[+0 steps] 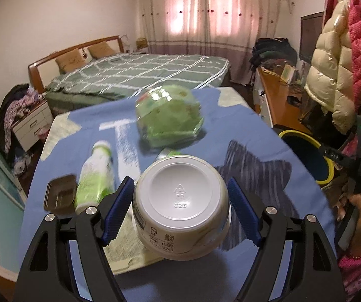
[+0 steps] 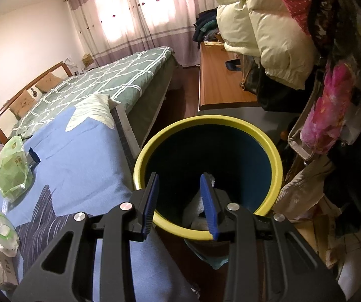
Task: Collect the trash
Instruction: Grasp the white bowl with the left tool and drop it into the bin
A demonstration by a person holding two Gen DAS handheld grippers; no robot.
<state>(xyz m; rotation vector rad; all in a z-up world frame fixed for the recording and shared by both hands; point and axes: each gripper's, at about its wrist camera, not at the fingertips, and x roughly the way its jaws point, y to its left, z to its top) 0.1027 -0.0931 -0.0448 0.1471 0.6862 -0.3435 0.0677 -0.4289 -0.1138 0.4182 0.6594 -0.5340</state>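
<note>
- Your left tongs (image 1: 180, 212) tilt down toward the blue-covered desk (image 1: 268, 136), their two blue pads pinching a white plastic cup (image 1: 181, 209) from either side.
- The cup sits tipped over in the grip, its round base turned up toward the camera and its mouth facing away and down; its long axis runs roughly along the line the tongs point. It appears raised just above the cloth at the near edge of the desk.
- Beyond it, a green-and-white bottle (image 1: 94, 176) lies on its side, its long axis running away from you, cap end farther off. Just left of the bottle sits a small brown tray (image 1: 59, 195).
- Farther back on the desk rests a crumpled green plastic bag (image 1: 169, 117), blurred in this view.
- Your right hand (image 1: 359, 206), in a pink sleeve, grips its tool off the right edge of the desk, beside the yellow-rimmed bin (image 1: 303, 136).
- Your right tongs (image 2: 180, 201) angle down over the near rim of that bin, pads spread apart with nothing between them.
- Pale crumpled trash (image 2: 198, 214) lies at the bottom of the dark bin, partly hidden behind the right pad.
- The bin stands upright on the floor, just beside the desk's corner, its mouth open to the tongs.
</note>
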